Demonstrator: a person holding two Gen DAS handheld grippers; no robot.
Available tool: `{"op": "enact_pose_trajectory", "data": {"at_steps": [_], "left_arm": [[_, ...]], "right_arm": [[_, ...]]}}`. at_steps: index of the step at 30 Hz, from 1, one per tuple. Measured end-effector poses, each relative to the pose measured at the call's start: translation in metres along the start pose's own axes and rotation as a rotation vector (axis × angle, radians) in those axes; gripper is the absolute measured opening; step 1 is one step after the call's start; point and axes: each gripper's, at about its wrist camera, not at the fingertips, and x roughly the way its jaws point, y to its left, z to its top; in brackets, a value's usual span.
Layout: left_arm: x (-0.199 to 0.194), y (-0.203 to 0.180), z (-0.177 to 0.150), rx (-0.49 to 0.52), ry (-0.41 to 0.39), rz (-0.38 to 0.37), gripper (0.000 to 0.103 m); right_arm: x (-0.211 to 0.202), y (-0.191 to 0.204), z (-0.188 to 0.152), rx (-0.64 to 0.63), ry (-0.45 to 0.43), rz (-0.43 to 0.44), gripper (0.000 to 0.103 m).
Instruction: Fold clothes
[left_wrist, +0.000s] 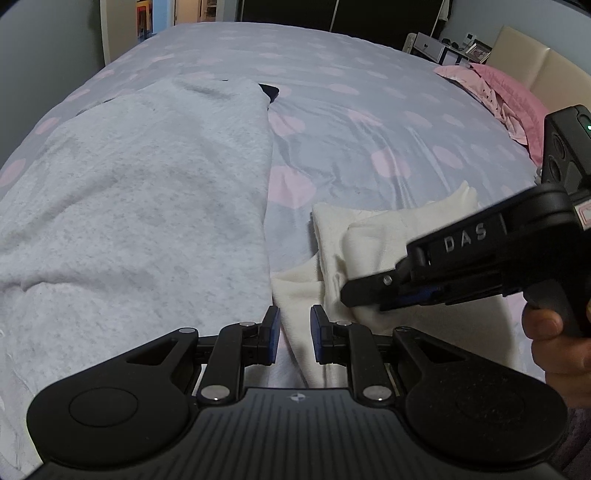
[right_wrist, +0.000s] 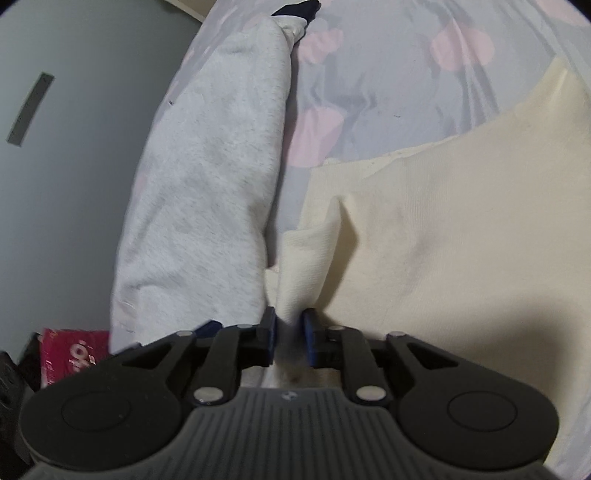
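cream garment (right_wrist: 424, 221) pinched in right claw (right_wrist: 290, 334), beside left claw (left_wrist: 294, 334).

Both views close, sharing cream garment (left_wrist: 332, 236)

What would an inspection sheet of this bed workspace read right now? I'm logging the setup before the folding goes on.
Surface: bed cover, grey with pink dots, rumpled.
Job's things: cream garment lying creased beside the grey sweatshirt; a dark item peeks out at the sweatshirt's far end.
Clutter: pink pillows by the headboard; red packet beyond the bed's edge.
Grippers: left gripper parted over the cream garment's edge, pinching nothing; right gripper has a cream fold between its jaws, though the jaws show a gap, so the grip is unclear.
Cables: one hanging at the far wall.
Surroundings: dark wardrobe, doorway, cluttered bedside table.
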Motion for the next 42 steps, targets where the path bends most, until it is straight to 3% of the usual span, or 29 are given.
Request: {"op": "enact_pose_trajectory", "data": {"at_steps": [6, 10, 15, 18, 21, 23, 26, 29, 37, 42], "left_arm": [[-0.012, -0.002, -0.002, -0.013, -0.029, -0.022, 0.015], [-0.024, -0.008, -0.008, -0.023, -0.049, -0.088, 0.016], [-0.035, -0.019, -0.017, -0.018, -0.067, -0.170, 0.027], [-0.029, -0.034, -0.021, 0.009, -0.053, -0.188, 0.042], [-0.014, -0.041, -0.024, 0.015, -0.023, -0.154, 0.040], [-0.002, -0.039, -0.027, -0.014, 0.018, -0.143, 0.020], [0.010, -0.031, -0.035, -0.041, 0.078, -0.117, 0.014], [0.018, -0.025, -0.044, -0.048, 0.113, -0.108, 0.014], [-0.011, -0.016, -0.052, -0.079, 0.082, -0.152, 0.017], [-0.026, -0.011, -0.064, -0.121, 0.089, -0.178, 0.035]], "right_arm": [[-0.030, 0.003, -0.001, -0.006, -0.060, 0.037, 0.039], [-0.064, -0.005, -0.004, -0.002, -0.119, -0.026, 0.039], [-0.089, -0.021, -0.027, -0.035, -0.132, -0.115, 0.039], [-0.095, -0.028, -0.049, -0.076, -0.123, -0.142, 0.039], [-0.095, -0.029, -0.069, -0.155, -0.120, -0.175, 0.039], [-0.093, -0.033, -0.081, -0.189, -0.106, -0.178, 0.039], [-0.084, -0.048, -0.093, -0.189, -0.073, -0.192, 0.039], [-0.076, -0.062, -0.101, -0.192, -0.048, -0.197, 0.038], [-0.092, -0.062, -0.110, -0.211, -0.090, -0.185, 0.043], [-0.105, -0.054, -0.135, -0.326, -0.128, -0.242, 0.047]]}}
